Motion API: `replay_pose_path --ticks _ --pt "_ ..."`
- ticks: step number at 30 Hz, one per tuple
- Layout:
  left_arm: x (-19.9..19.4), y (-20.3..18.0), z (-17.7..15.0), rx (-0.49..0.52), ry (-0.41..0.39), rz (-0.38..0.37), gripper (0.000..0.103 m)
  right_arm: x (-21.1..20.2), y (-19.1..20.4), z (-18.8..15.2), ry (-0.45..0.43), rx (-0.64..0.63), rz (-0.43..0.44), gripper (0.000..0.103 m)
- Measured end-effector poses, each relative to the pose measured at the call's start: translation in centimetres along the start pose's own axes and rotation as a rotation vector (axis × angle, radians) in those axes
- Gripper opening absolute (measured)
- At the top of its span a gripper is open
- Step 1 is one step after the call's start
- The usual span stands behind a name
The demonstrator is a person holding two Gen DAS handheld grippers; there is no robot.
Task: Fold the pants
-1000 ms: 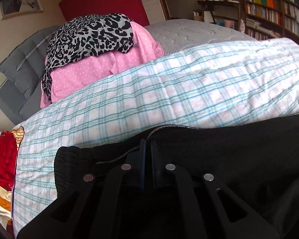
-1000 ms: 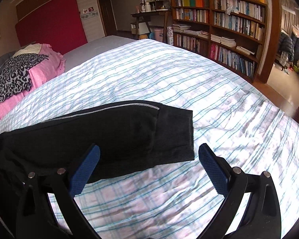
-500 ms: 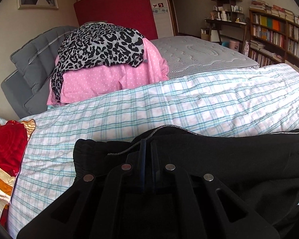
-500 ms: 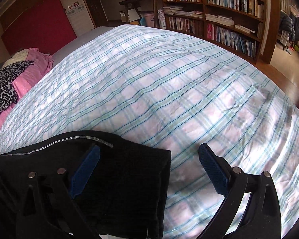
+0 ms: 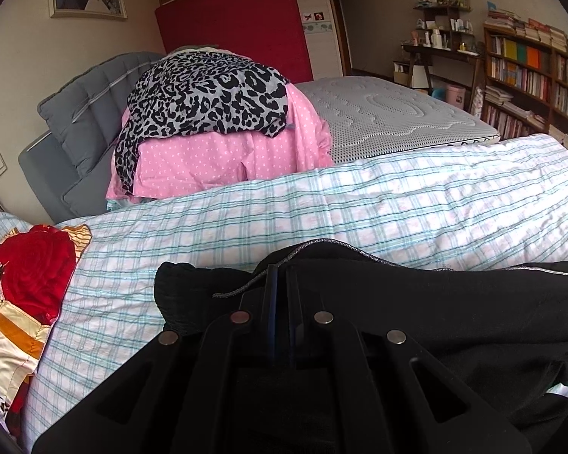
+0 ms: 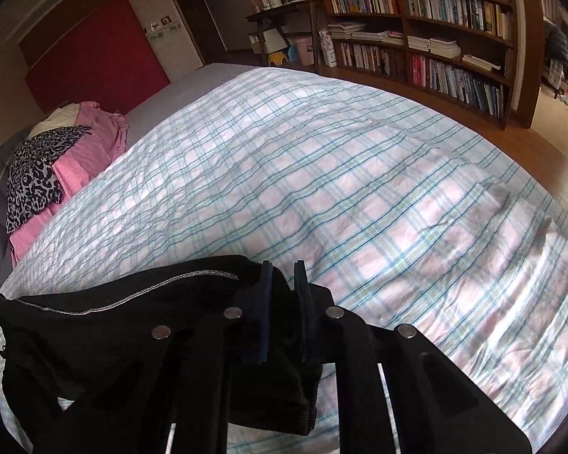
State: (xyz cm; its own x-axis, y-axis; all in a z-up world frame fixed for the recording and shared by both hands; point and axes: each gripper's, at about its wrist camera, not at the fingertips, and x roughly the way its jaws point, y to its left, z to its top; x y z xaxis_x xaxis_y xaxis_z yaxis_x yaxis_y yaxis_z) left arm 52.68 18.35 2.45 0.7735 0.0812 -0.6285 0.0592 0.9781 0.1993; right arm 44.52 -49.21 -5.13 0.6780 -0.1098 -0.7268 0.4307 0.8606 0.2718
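Note:
Black pants [image 5: 454,302] lie across the near edge of a plaid bedspread [image 5: 359,204]. My left gripper [image 5: 280,276] is shut on the waistband end, next to a thin grey drawstring [image 5: 246,285]. In the right wrist view the pants [image 6: 113,333] stretch left along the bed with a silver side stripe on top. My right gripper [image 6: 284,276] is shut on the ribbed cuff end, which bunches and hangs between and under the jaws, lifted off the bedspread [image 6: 359,189].
A pile of pink and leopard-print bedding [image 5: 216,128] sits by the grey headboard [image 5: 83,113]. A bare grey mattress [image 5: 390,113] lies beyond the bedspread. A red patterned cloth [image 5: 22,283] is at the left. Bookshelves [image 6: 454,30] line the far wall.
My right gripper has moved over the cuff end of the pants and closed on it, from wide open. The left gripper stayed shut on the waistband and tilted up a little.

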Motion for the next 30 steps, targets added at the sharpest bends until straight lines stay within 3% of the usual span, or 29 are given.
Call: replay_pose_path --ticks 6,11,21,30 --pt "-3.5 1.9 -0.8 -0.056 -0.031 -0.012 0.003 -5.1 0.4 -0.9 -0.093 -0.035 0.015 0.011" --pt "-6.4 3.3 -3.2 -0.098 -0.033 -0.026 0.003 -9.9 0.1 -3.3 -0.152 -0.052 0.055 0.011" --pt "-12.1 7.3 -10.1 -0.196 -0.042 -0.078 0.003 -20.2 0.1 -11.9 -0.234 -0.098 0.139 0.011" --pt "-13.0 10.3 -17.2 -0.286 0.010 -0.122 0.003 -26.9 1.5 -20.9 -0.292 -0.199 0.133 0.011"
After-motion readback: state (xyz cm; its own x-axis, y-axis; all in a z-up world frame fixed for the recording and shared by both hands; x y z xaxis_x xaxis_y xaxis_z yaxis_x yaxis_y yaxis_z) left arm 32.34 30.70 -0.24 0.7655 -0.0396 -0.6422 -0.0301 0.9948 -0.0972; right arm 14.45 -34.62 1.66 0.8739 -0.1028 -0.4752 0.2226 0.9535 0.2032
